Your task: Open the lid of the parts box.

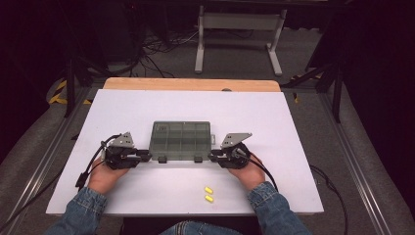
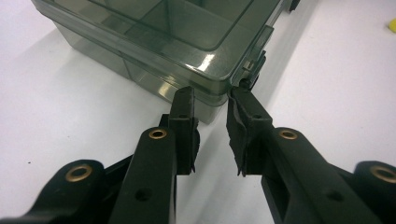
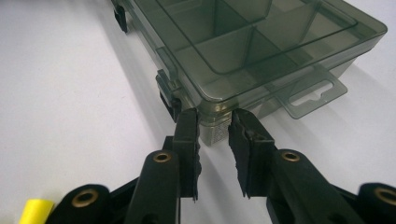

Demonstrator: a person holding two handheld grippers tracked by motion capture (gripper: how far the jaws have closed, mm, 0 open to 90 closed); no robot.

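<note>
Fingers of left gripper and right gripper are narrowly parted at the near corners of the organizer box, frame centre; lid is closed, nothing gripped yet.

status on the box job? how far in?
Early. Done: both grippers are at the near corners of the box, left gripper and right gripper each with jaw tips at a corner. In hand: whether the pads press yet is unclear. Left: lid looks closed, near latches look fastened, and the two yellow pieces lie untouched on the table.
</note>
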